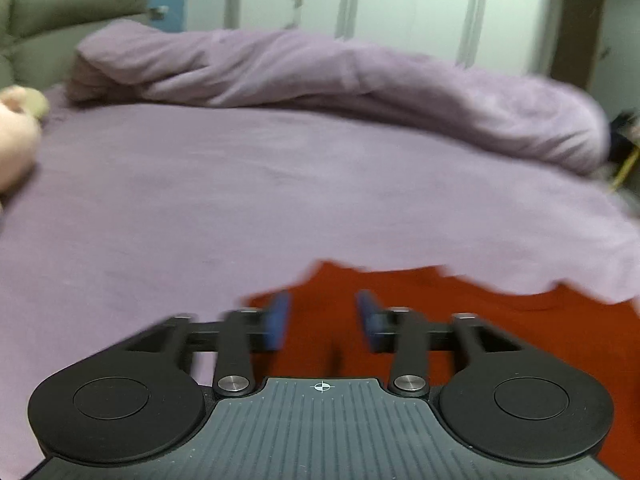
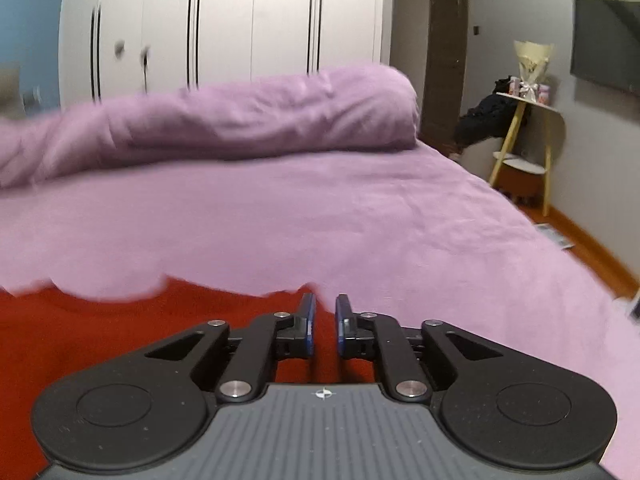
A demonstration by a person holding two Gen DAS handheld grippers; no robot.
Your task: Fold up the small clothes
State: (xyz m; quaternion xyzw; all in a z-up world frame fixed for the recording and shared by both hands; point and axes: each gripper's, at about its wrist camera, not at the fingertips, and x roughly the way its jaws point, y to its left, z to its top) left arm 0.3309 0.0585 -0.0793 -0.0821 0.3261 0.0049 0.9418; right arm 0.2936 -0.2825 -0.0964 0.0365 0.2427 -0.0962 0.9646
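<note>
A red garment point(image 1: 460, 312) lies flat on the purple bed sheet point(image 1: 240, 200). In the left wrist view my left gripper point(image 1: 323, 320) hovers over the garment's far left corner with its blue fingers well apart and nothing between them. In the right wrist view the same red garment point(image 2: 100, 328) fills the lower left. My right gripper point(image 2: 325, 326) sits over its far right corner. Its blue fingers stand a small gap apart, and I cannot tell whether cloth is pinched between them.
A rolled purple duvet point(image 1: 340, 80) point(image 2: 240, 116) lies across the far side of the bed. A pink plush toy point(image 1: 16, 136) sits at the left edge. White wardrobes point(image 2: 240, 20) stand behind. A small side table point(image 2: 528, 136) stands by the right wall.
</note>
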